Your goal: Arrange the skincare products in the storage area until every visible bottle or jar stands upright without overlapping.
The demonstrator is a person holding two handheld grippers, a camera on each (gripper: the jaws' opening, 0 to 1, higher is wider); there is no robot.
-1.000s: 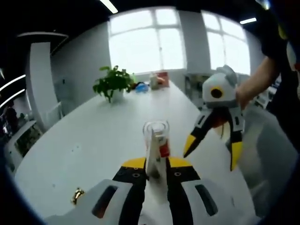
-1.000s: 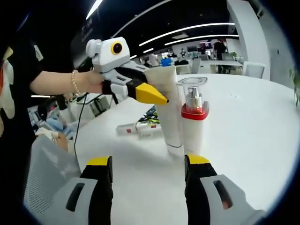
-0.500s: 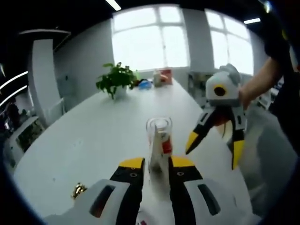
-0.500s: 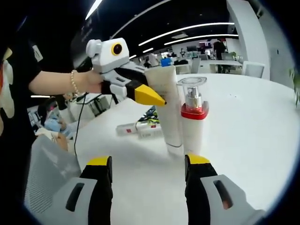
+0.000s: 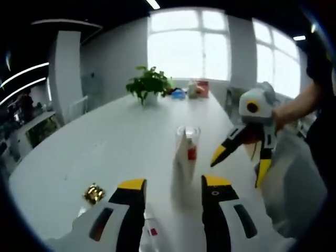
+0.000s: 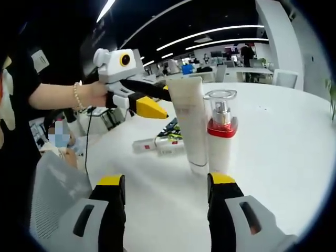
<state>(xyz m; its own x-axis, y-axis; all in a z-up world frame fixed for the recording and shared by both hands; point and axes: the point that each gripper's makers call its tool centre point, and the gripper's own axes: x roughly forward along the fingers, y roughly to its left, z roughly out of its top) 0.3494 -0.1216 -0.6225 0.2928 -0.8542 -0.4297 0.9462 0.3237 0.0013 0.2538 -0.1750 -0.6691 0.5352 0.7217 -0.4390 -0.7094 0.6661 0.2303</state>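
Observation:
A white tube [image 6: 188, 126] stands upright on its cap on the white table [image 6: 283, 136], touching nothing but the table. Right beside it stands a white pump bottle [image 6: 220, 137] with a red collar and a clear cap. My left gripper [image 6: 165, 105] is open just left of the tube's top, clear of it. In the left gripper view its jaws [image 5: 173, 184] are spread, with the tube [image 5: 182, 165] and pump bottle [image 5: 189, 140] ahead. My right gripper [image 6: 166, 181] is open and holds nothing; it hangs right of the bottles [image 5: 236, 170].
Two or three products lie on their sides [image 6: 157, 144] behind the tube. One lying bottle [image 5: 149, 231] shows under the left jaws. A gold crumpled object [image 5: 94, 193] sits at the left. A potted plant [image 5: 151, 84] stands far off. A person's arm [image 6: 58, 94] holds the left gripper.
The left gripper, shut on the tube before, has opened and drawn back from it. The tube stays standing beside the pump bottle. The right gripper has hardly moved.

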